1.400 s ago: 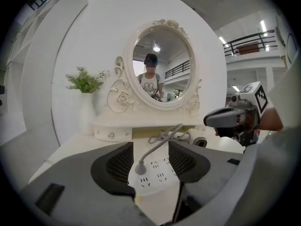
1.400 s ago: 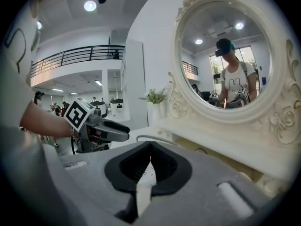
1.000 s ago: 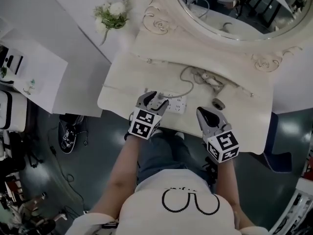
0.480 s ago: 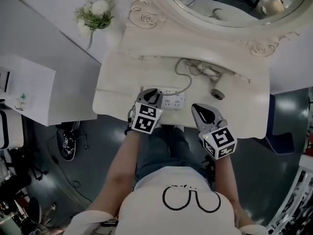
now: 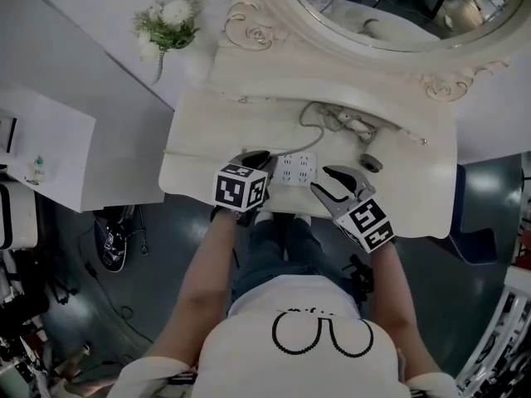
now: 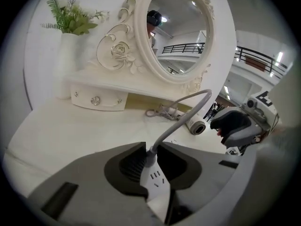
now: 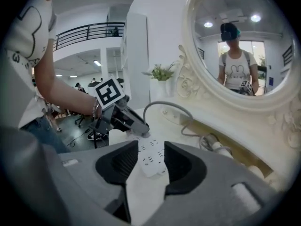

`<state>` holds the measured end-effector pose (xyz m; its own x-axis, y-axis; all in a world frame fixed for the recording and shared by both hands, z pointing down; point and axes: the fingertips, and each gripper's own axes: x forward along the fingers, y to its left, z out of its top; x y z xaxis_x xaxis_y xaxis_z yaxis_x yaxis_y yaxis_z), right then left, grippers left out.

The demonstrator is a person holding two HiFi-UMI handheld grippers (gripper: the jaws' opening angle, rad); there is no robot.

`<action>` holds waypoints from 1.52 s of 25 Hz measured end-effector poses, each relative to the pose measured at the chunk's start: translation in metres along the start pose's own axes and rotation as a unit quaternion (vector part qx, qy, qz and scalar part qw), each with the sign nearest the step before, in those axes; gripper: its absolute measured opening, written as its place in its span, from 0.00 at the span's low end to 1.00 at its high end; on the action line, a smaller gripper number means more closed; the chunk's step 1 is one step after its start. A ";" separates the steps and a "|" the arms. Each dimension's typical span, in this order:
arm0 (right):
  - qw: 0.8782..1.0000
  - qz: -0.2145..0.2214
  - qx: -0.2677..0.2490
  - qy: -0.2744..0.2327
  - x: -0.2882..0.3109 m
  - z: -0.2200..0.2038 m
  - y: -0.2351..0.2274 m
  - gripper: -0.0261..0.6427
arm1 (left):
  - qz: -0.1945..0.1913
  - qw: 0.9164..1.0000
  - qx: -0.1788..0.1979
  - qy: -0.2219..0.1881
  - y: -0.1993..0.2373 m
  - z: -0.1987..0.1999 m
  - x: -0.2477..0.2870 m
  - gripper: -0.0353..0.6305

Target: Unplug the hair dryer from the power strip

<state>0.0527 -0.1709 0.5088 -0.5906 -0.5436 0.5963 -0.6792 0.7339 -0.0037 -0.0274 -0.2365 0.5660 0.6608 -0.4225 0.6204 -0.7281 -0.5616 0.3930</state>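
The left gripper [image 6: 151, 150], its jaws just easing apart, pinches the plug [image 6: 150, 161] seated in the power strip [image 6: 156, 185] between them. The right gripper [image 7: 151, 160], its jaws opening, straddles the strip's other end without pressing it. Beyond the left jaws the grey cord [image 6: 181, 117] arcs over the bench [image 5: 199, 139].

Power strip [image 5: 296, 169] is showing white with dark socket slots; cord [image 6: 179, 121] is running pale grey. Dressing table [image 5: 199, 148] and mirror frame [image 5: 257, 31] are showing cream with carved roses. Bouquet [image 5: 170, 15] is showing white and green. Shirt [image 5: 249, 347] is showing white, black outline print. Floor [image 5: 149, 288] is showing dark grey.
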 end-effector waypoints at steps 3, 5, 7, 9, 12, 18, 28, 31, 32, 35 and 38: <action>0.999 0.041 -0.024 0.024 0.017 -0.011 0.002 0.41 | -0.012 1.000 -0.010 0.011 0.000 -0.001 0.000 0.16; 0.996 0.069 -0.037 0.044 0.028 -0.018 0.005 0.50 | -0.017 1.000 -0.009 0.015 0.000 0.000 0.001 0.17; 0.992 0.087 -0.058 0.066 0.041 -0.026 0.005 0.56 | -0.018 1.000 -0.004 0.019 0.000 -0.001 0.001 0.17; 0.988 0.099 -0.079 0.083 0.051 -0.032 0.004 0.62 | -0.017 1.000 -0.001 0.021 0.000 -0.001 0.001 0.17; 0.979 0.124 -0.114 0.117 0.063 -0.043 0.005 0.68 | -0.016 1.000 -0.001 0.020 -0.001 0.000 0.001 0.17; 0.964 0.141 -0.150 0.168 0.081 -0.059 0.006 0.70 | -0.014 1.000 -0.001 0.015 0.000 0.000 0.001 0.17; 0.964 0.122 -0.137 0.190 0.090 -0.062 0.001 0.67 | 0.031 0.995 0.090 -0.020 -0.003 0.004 -0.001 0.13; 0.963 0.124 -0.135 0.197 0.090 -0.061 0.001 0.67 | 0.041 0.993 0.109 -0.028 -0.004 0.005 -0.001 0.13; 0.963 0.126 -0.135 0.198 0.090 -0.061 0.001 0.67 | 0.041 0.993 0.105 -0.028 -0.004 0.005 -0.001 0.13; 0.964 0.125 -0.135 0.191 0.089 -0.061 0.000 0.67 | 0.025 0.999 -0.003 -0.035 0.002 0.008 -0.001 0.13; 0.966 0.119 -0.130 0.188 0.090 -0.060 0.001 0.67 | 0.020 0.994 -0.103 -0.043 0.009 0.011 -0.003 0.14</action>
<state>0.0249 -0.1947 0.6107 -0.4828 -0.1958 0.8535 -0.3820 0.9241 -0.0041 -0.0337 -0.2486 0.5605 0.6378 -0.5046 0.5818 -0.7696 -0.3892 0.5062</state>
